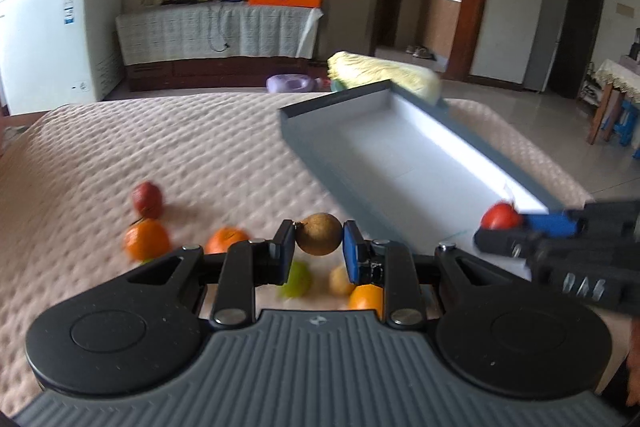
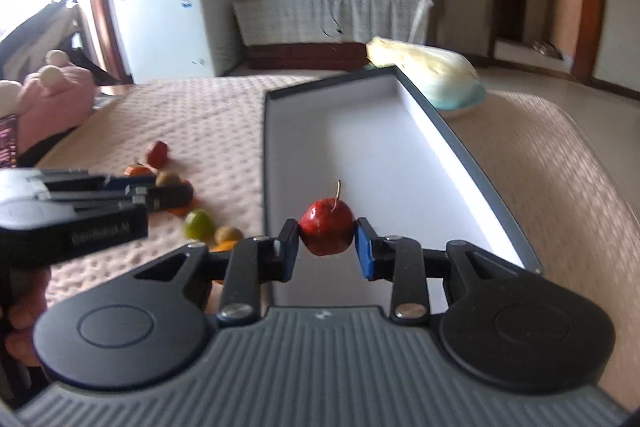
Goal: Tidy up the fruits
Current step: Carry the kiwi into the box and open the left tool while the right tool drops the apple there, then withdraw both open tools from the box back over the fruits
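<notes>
My left gripper (image 1: 319, 241) is shut on a small brown round fruit (image 1: 319, 233), held above the pink quilted bed. My right gripper (image 2: 327, 237) is shut on a small red apple (image 2: 328, 231) with a stem, held over the near end of the grey tray (image 2: 376, 147) with a white floor. The right gripper also shows in the left wrist view (image 1: 496, 223) with the red apple (image 1: 499, 215). Loose fruit lies on the bed: a red apple (image 1: 148, 199), two oranges (image 1: 146, 239), a green fruit (image 1: 297, 279), another brown fruit (image 1: 340, 279).
The tray (image 1: 320, 163) lies at an angle on the bed's right half. A cabbage on a plate (image 1: 384, 75) sits behind its far end. Pink plush toys (image 2: 48, 95) lie at the bed's left edge. A white freezer, a covered cabinet and an orange box stand beyond.
</notes>
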A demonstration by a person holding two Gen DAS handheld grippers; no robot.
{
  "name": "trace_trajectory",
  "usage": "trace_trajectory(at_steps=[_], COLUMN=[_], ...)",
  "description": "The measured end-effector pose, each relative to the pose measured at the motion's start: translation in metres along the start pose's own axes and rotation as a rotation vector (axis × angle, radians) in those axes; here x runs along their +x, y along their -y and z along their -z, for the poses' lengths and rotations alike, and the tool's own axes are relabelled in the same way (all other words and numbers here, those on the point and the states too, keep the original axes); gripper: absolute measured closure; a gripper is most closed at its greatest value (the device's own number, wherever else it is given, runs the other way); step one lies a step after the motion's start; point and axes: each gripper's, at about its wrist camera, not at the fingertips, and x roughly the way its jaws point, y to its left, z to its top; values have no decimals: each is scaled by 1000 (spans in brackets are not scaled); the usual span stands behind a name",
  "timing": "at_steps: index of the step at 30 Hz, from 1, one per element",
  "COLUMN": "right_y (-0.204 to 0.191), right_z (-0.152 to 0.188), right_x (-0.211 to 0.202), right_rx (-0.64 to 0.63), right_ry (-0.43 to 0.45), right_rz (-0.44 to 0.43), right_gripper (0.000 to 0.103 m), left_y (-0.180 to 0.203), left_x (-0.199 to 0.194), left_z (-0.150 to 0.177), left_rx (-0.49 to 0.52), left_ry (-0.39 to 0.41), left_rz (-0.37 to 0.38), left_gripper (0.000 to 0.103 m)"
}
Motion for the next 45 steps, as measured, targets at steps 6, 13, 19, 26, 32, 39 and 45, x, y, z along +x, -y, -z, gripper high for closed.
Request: trace_trajectory(at_steps=[6,13,19,26,32,39,45], right_y=[14,41,39,37,36,35,24], right_z=[2,9,23,33,33,28,18], right_x=[16,29,11,-11,-15,-1,-7], right_rx=[43,116,100,131,149,191,164], right_ry=[-85,-195,-216,-232,-226,-199,-99], right_rz=[63,154,150,119,104,104,131], right_gripper=[69,70,70,70,70,62,48], left_y=[30,69,74,86,95,96,83], left_x=[30,62,77,84,102,93,63], left_z=[-23,-29,-17,-11,-5,-6,-20], left_rx=[19,74,78,107,129,113,99], left_ry=[3,-14,-50,-64,-63,-59,-9], left_rz=[44,114,120,135,145,131,108], left_gripper=[73,73,73,73,73,66,50])
